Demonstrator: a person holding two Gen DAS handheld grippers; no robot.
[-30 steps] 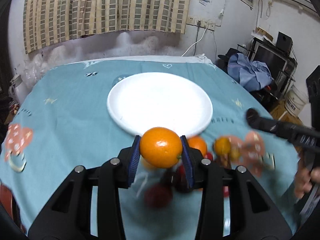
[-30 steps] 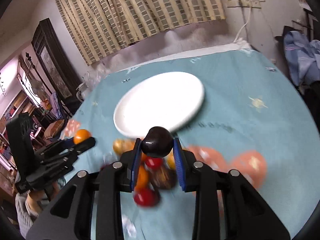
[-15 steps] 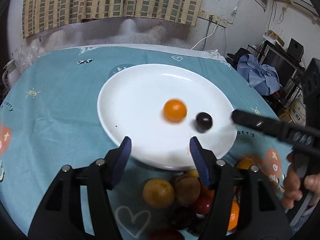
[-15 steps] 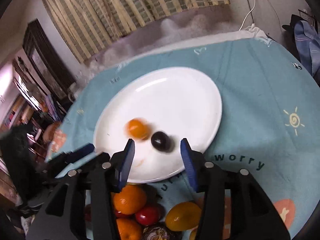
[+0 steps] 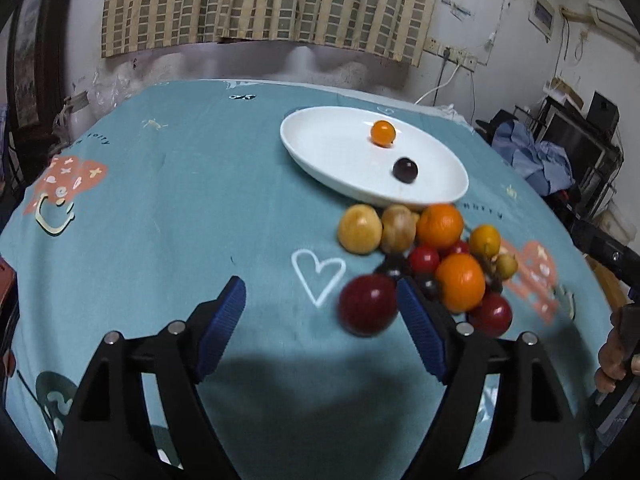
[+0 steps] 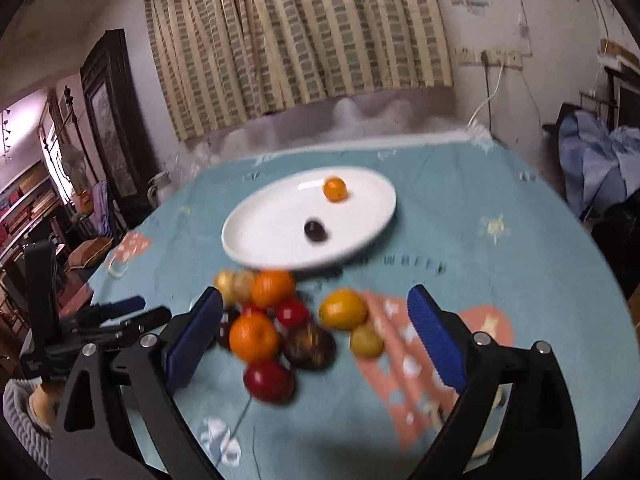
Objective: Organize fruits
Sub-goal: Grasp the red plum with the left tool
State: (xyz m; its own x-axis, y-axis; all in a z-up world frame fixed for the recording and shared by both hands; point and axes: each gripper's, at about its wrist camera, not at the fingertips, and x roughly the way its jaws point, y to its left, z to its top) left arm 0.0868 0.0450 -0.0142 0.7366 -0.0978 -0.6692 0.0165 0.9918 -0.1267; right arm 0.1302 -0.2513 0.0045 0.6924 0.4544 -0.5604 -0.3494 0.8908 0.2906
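Cluttered home: curtain (image 6: 296, 36), bookshelves (image 6: 24, 196)

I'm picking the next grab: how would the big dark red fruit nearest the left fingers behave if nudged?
The dark red fruit looks round and smooth, so it would probably roll on the cloth. It sits at the pile's edge, so a push toward the pile may scatter neighbours.

Motion-blurred fruit pile (image 6: 288, 320), dark fruits (image 5: 430, 284) half hidden behind the left tongs' finger (image 5: 420, 326).
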